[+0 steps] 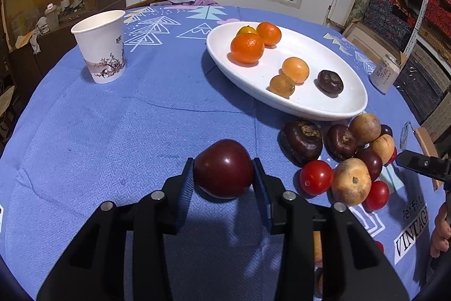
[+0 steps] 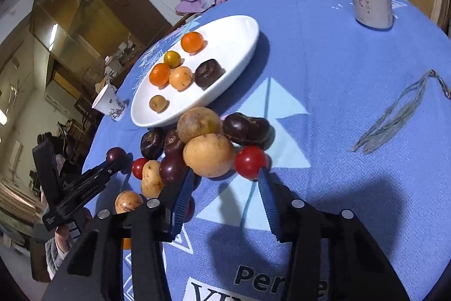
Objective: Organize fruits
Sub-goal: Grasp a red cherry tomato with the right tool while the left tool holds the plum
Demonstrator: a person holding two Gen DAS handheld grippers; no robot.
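Here, your worktop [image 1: 84, 131] is round and covered with a blue patterned cloth. On it, toward the far right edge, lies the white oval dish [image 1: 324, 103]. It holds two mandarins [image 1: 247, 47], one small yellow fruit [image 1: 246, 30], two pale orange fruits [image 1: 295, 69] and one dark brown fruit [image 1: 330, 82].

Near the far left edge stands a paper cup [image 1: 101, 47] with a blossom print, upright. A drink can [image 1: 384, 74] stands upright at the far right edge, beyond the dish. In the right wrist view, a bundle of grey-blue string [image 2: 394, 117] lies well apart on the right side of the worktop.

Just in front of the dish, toward your near right edge, you have the pile of loose fruits [image 1: 344, 157]: tan round ones, dark brown ones, dark purple ones and red cherry tomatoes, all touching each other.

Your left tongs [image 1: 224, 177] are closed on a dark red plum [image 1: 224, 168]; both blue pads press on its sides, and it sits just left of the pile, near the middle of the worktop.

Your right tongs [image 2: 227, 179] have just been closing and now stand partly open at the near side of the pile. A large tan fruit [image 2: 210, 155] is between their tips and a cherry tomato [image 2: 250, 162] is at the right pad. I cannot tell if the pads already press on them.
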